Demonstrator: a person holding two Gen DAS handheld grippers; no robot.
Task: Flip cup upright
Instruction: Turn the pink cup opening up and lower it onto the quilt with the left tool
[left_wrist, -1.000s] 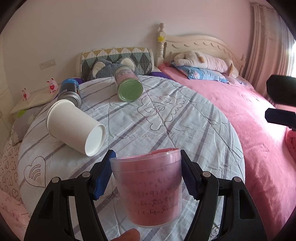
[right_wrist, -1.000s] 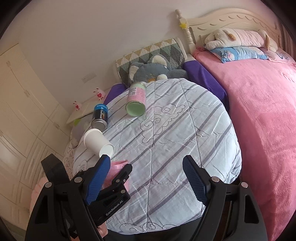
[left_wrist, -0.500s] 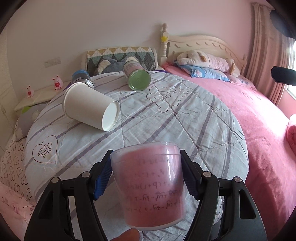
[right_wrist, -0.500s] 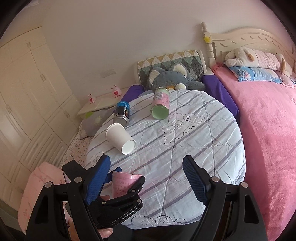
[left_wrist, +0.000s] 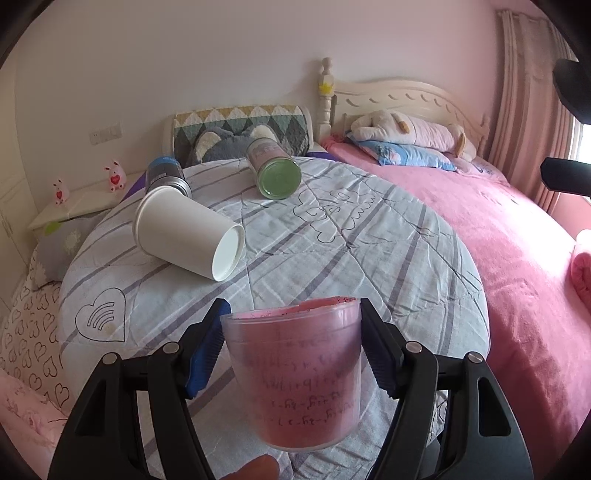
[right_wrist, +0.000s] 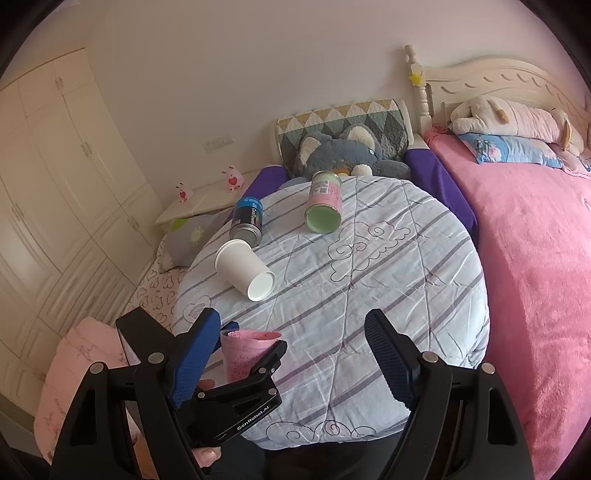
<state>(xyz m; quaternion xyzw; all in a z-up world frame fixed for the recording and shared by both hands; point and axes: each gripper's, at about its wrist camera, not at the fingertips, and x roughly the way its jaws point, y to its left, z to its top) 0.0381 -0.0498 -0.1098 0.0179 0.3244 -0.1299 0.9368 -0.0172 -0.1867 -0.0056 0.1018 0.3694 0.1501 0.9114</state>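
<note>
We hold the pink cup (left_wrist: 295, 373) upright, mouth up, pinched between the blue pads of our left claw (left_wrist: 293, 350), one pad on each side of its wall. In the right wrist view the same cup (right_wrist: 245, 350) shows just left of our right claw (right_wrist: 291, 354), low over the near edge of the quilt (right_wrist: 369, 277). Our right claw is spread wide with nothing between its fingers. Ahead of the left claw and a little to its left, a white cup (left_wrist: 188, 236) lies on its side, base toward us. Just beyond that lies a blue can (left_wrist: 166, 177), and farther ahead a green can (left_wrist: 275, 170), also on its side. A pink bed (left_wrist: 498, 240) lies to the right of both claws.
</note>
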